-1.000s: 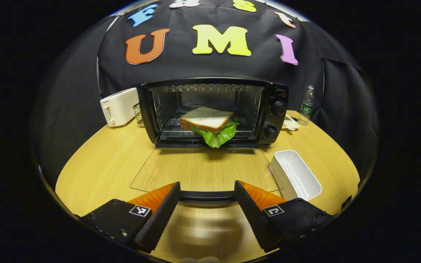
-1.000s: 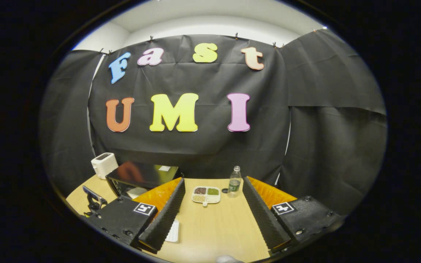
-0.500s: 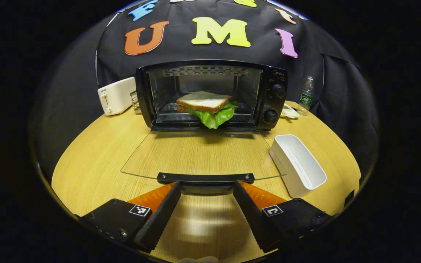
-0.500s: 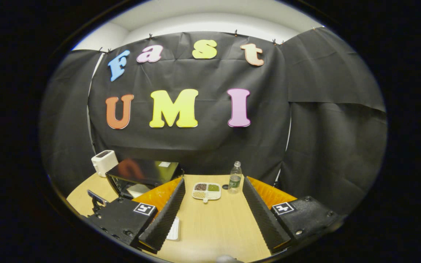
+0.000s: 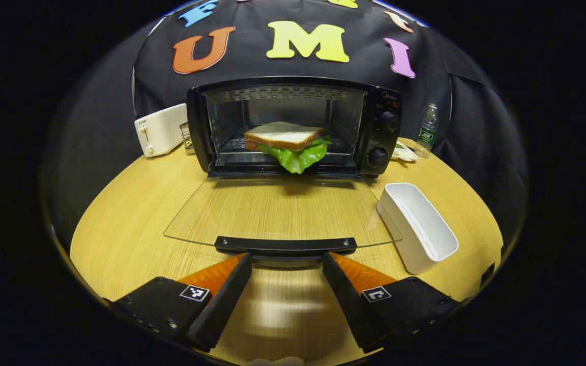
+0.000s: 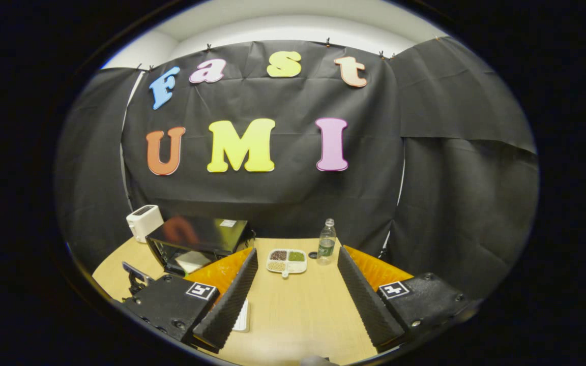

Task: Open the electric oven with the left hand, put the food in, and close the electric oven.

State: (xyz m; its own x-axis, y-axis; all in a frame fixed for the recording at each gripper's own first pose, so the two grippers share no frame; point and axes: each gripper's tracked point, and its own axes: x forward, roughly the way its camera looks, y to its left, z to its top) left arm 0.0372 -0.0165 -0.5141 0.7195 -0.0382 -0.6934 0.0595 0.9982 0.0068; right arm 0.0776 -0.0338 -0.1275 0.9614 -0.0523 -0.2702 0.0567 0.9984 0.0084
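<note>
The black electric oven [image 5: 293,127] stands open at the back of the wooden table [image 5: 130,213]. Its glass door [image 5: 283,211] lies flat toward me, with the dark handle [image 5: 285,245] at its near edge. A sandwich [image 5: 287,142] of white bread and green lettuce rests on the rack inside, the lettuce hanging over the front. My left gripper [image 5: 286,258] is open, its fingertips just short of the handle, one to each side, holding nothing. My right gripper [image 6: 297,252] is open and empty, held high over the table, with the oven [image 6: 196,239] to its left.
A white rectangular bin [image 5: 417,226] sits right of the door. A white toaster [image 5: 159,129] stands left of the oven and a water bottle [image 5: 428,132] to its right. A divided snack dish [image 6: 287,260] and the bottle [image 6: 326,242] lie ahead of the right gripper.
The left gripper has drawn back from the door handle, which was between its fingers and now lies just ahead of the tips. The right gripper has barely shifted.
</note>
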